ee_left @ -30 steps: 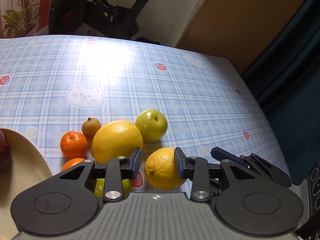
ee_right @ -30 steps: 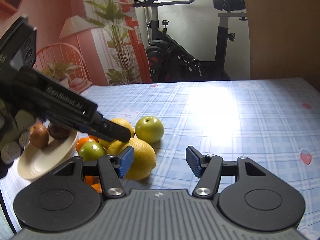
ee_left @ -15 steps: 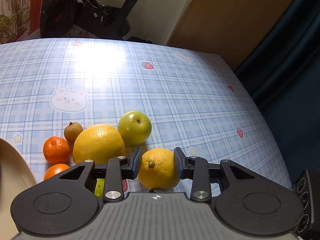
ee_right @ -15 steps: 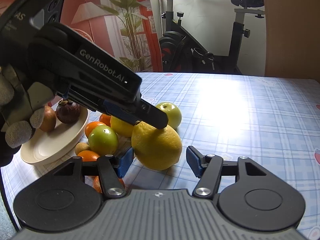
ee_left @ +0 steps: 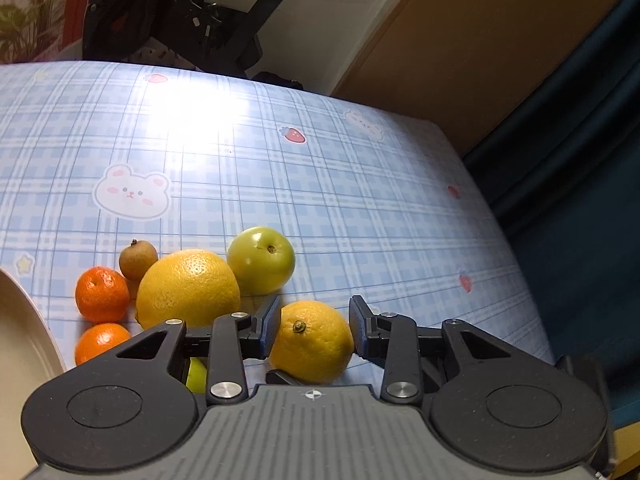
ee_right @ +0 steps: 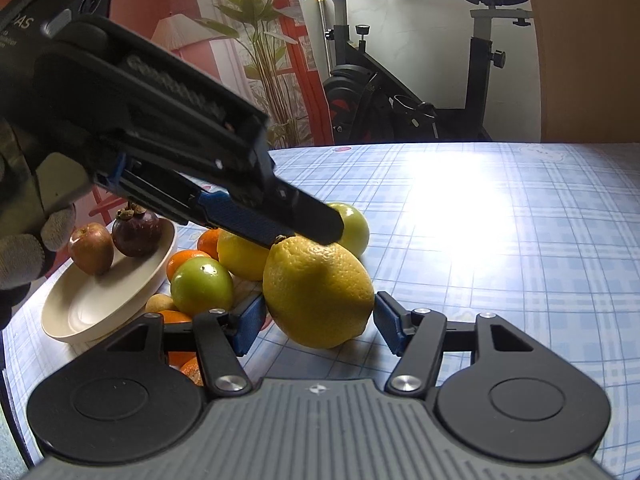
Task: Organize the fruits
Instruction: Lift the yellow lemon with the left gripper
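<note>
A yellow lemon (ee_left: 312, 340) sits between the fingers of my left gripper (ee_left: 314, 326), which is shut on it. In the right wrist view the same lemon (ee_right: 318, 292) lies between the open jaws of my right gripper (ee_right: 318, 326), with small gaps either side; the left gripper's fingers (ee_right: 280, 220) reach it from above left. Behind are a large yellow citrus (ee_left: 188, 288), a green apple (ee_left: 262, 260), two mandarins (ee_left: 102, 294), a small brown fruit (ee_left: 138, 258) and another green apple (ee_right: 202, 286).
A cream plate (ee_right: 96, 304) at the left holds a mangosteen (ee_right: 136, 232) and a reddish fruit (ee_right: 91, 247). The blue checked tablecloth (ee_left: 320, 184) ends at the right edge by a dark curtain. An exercise bike stands beyond the table.
My right gripper has moved forward so the lemon now sits between its open jaws. My left gripper has stayed shut on the lemon, and its view has shifted slightly.
</note>
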A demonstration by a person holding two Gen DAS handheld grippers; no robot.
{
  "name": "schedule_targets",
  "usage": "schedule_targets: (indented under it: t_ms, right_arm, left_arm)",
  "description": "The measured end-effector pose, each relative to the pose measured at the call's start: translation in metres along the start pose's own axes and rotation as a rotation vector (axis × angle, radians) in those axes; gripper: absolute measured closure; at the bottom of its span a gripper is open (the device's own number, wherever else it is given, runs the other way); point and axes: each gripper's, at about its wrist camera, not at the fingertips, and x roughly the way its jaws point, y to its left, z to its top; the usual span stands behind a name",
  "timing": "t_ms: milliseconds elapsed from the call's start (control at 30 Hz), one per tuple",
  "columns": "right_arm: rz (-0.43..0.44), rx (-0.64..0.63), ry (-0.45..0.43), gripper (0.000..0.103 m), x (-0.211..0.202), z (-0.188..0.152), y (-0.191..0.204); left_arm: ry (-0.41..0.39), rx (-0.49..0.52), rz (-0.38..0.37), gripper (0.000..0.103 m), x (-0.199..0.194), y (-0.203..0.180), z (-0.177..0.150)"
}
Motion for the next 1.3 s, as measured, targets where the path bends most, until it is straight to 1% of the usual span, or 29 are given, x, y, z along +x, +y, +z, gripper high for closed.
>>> schedule_targets:
  t_ms: [100,200,467,667,900,1100,1300]
  right_arm:
    - [0.002,0.004,-0.001,0.041,-0.001,0.000,0.000]
    - [0.005,0.013,-0.003,0.041,-0.003,-0.001,-0.002]
    - [0.012,0.039,-0.006,0.041,-0.004,0.000,-0.006]
    - [0.007,0.046,-0.011,0.041,-0.007,-0.001,-0.005]
    - [0.013,0.041,-0.014,0.042,-0.007,-0.002,-0.006]
    - [0.018,0.049,-0.015,0.042,-0.008,-0.002,-0.007]
    - [0.031,0.078,-0.005,0.041,-0.008,-0.001,-0.013]
  left_arm:
    - [-0.013,-0.015,-0.004,0.065,-0.002,0.002,-0.003]
    - [-0.016,0.000,0.019,0.065,-0.001,0.000,-0.008]
    - [-0.023,0.042,0.052,0.064,0.005,-0.008,-0.014]
    - [-0.034,0.054,0.056,0.063,0.007,-0.009,-0.016]
    - [-0.052,0.019,0.038,0.064,0.000,-0.002,-0.021]
    - [-0.068,0.045,0.057,0.064,0.000,-0.007,-0.024]
    - [-0.069,0.052,0.060,0.064,-0.002,-0.009,-0.024]
